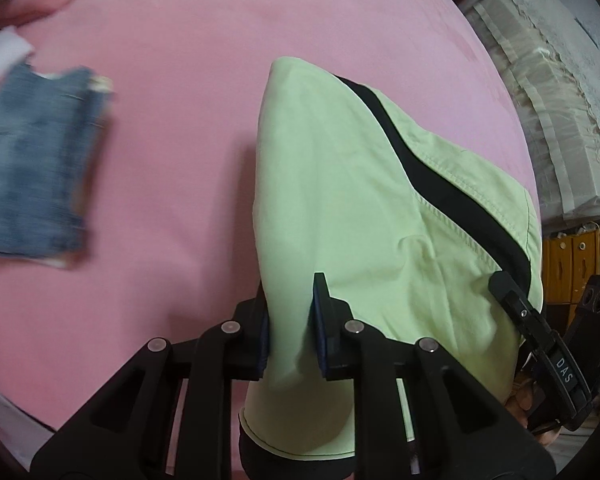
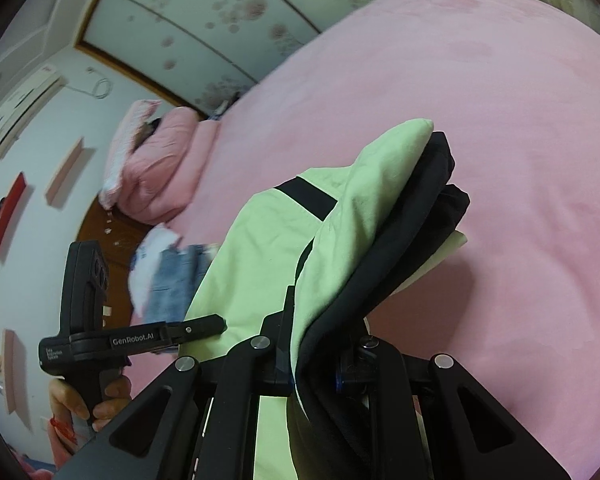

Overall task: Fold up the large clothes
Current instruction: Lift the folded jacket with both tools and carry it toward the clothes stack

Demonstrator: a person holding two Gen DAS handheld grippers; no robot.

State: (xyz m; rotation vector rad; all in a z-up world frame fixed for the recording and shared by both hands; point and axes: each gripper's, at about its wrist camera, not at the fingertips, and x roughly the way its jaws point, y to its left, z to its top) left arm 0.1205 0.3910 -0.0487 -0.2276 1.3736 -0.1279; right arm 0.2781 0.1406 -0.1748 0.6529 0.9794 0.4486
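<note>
Green garment (image 1: 364, 200) is hanging above the pink bed (image 1: 180, 120), both the left tool (image 1: 292, 320) and right tool (image 2: 320, 360) clamping its edges; folded jeans (image 1: 32, 160) are lying nearby.

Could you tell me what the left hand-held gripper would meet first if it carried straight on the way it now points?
The left hand-held gripper already has the green garment between its fingers; beyond that fabric it would probably meet the pink bed cover, though depth is unclear.

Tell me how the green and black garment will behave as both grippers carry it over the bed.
The green and black garment is probably floppy: it drapes and creases between the left gripper and right gripper. Its layered folds look apt to slide apart.
</note>
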